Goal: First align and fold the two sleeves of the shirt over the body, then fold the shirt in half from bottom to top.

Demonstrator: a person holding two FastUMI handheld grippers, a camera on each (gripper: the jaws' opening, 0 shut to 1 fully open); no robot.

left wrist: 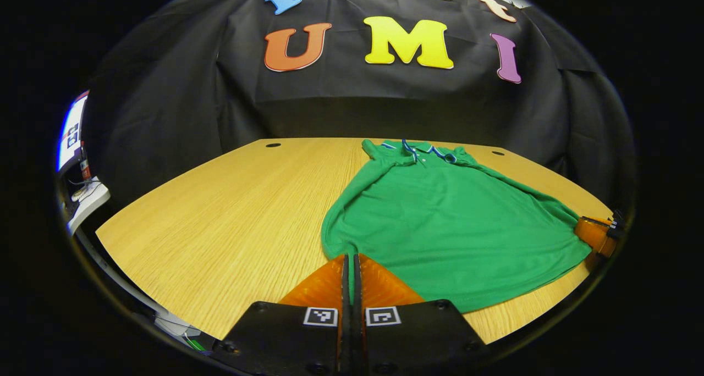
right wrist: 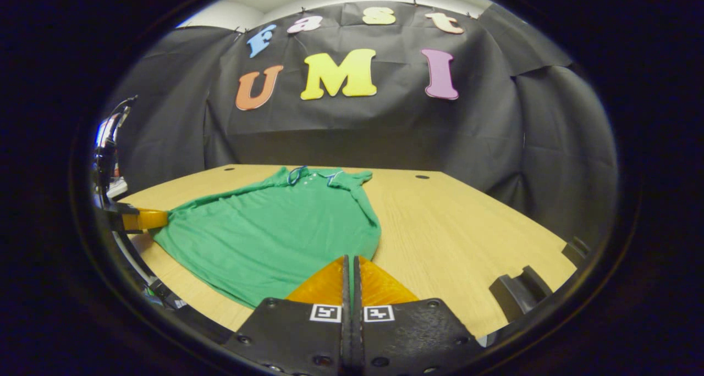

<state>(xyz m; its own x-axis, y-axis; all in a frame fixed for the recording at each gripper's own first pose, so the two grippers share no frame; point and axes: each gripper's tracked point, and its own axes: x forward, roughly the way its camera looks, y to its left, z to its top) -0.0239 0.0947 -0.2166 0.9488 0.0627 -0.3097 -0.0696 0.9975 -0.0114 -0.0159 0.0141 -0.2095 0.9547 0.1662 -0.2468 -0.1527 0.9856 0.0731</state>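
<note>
While the left gripper (left wrist: pixel 351 258) was clamped on the shirt (left wrist: pixel 445 227) hem, a slip could have been caused by thin fabric; bare table (left wrist: pixel 231 200) was seen leftward. From the right gripper view, the right gripper (right wrist: pixel 350 259) was pinched on the hem; the front edge was near, room rightward.

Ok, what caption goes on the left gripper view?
Left gripper pinching the green shirt's bottom corner on the wooden table.
</note>
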